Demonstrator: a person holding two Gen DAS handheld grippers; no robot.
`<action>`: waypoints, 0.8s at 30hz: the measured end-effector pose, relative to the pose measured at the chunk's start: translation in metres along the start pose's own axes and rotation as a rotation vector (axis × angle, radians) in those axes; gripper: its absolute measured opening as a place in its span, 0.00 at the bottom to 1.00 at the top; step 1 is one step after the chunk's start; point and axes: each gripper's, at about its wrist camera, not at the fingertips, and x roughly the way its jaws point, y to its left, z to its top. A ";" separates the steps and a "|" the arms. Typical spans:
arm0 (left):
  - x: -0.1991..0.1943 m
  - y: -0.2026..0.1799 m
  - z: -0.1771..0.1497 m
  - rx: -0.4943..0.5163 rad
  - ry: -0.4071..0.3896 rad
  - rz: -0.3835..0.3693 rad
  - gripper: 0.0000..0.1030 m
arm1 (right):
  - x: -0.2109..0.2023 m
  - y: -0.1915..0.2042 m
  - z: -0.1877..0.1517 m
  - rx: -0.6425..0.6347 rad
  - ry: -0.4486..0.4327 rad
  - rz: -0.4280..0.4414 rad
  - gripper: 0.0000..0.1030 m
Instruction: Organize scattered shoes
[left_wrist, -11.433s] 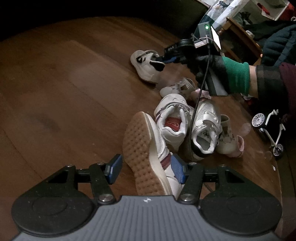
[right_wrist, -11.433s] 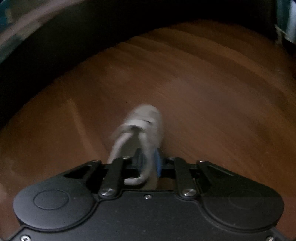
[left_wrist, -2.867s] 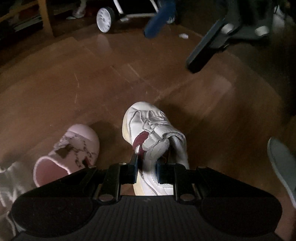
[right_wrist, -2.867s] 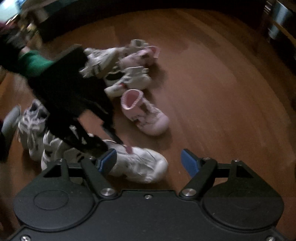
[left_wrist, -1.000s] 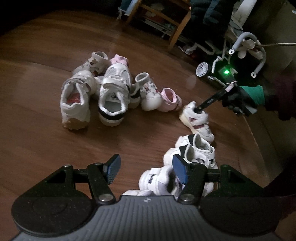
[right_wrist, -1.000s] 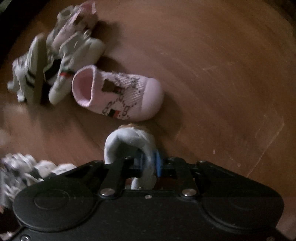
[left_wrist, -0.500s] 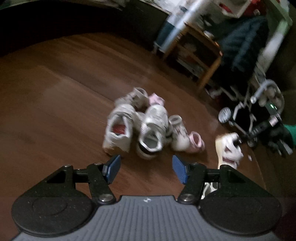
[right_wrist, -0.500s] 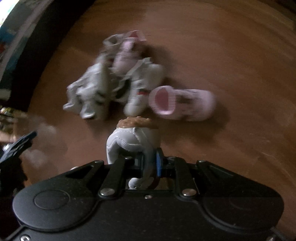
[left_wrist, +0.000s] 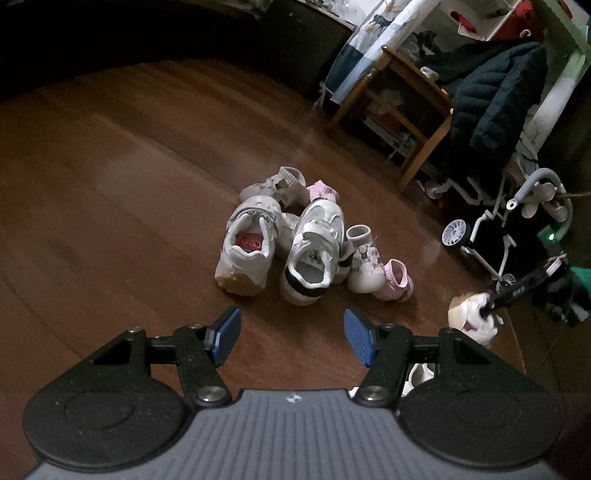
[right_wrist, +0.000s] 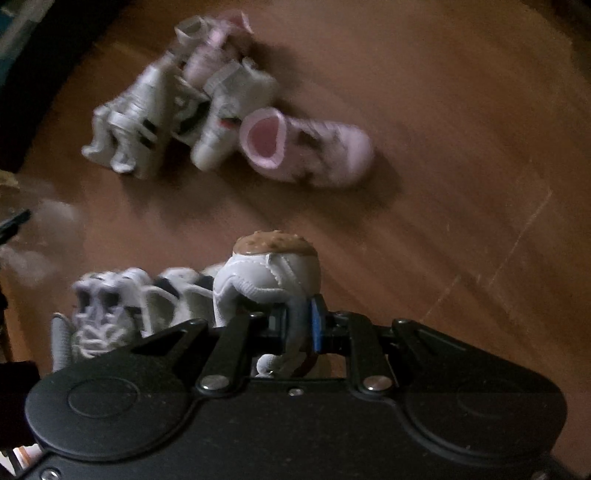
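Note:
My left gripper hangs open over bare wooden floor, nothing between its blue pads. Ahead of it lies a heap of small shoes: a white sneaker with a red insole, a white one with a black heel band, and a pink bootie. At the right edge of the left wrist view my right gripper carries a white tan-soled sneaker off the floor. In the right wrist view that gripper is shut on the sneaker's collar, sole pointing away. A pink bootie lies beyond it.
Several white sneakers sit in a row at the lower left of the right wrist view. A toy stroller, a wooden stand and a dark jacket crowd the far right of the room. A person's green-cuffed glove holds the right gripper.
The right gripper has lifted the tan-soled sneaker off the floor and swung it toward the row of white sneakers. The left gripper's view has swung up from that row to the heap.

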 end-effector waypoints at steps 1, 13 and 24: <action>0.001 0.000 -0.001 0.003 0.007 0.003 0.59 | 0.005 -0.002 -0.001 0.000 0.006 -0.008 0.13; 0.014 -0.005 -0.007 0.020 0.055 0.002 0.59 | 0.050 -0.012 0.009 0.035 0.006 -0.036 0.16; 0.016 -0.006 -0.006 0.031 0.057 0.007 0.64 | -0.001 0.022 0.025 -0.111 -0.020 -0.096 0.51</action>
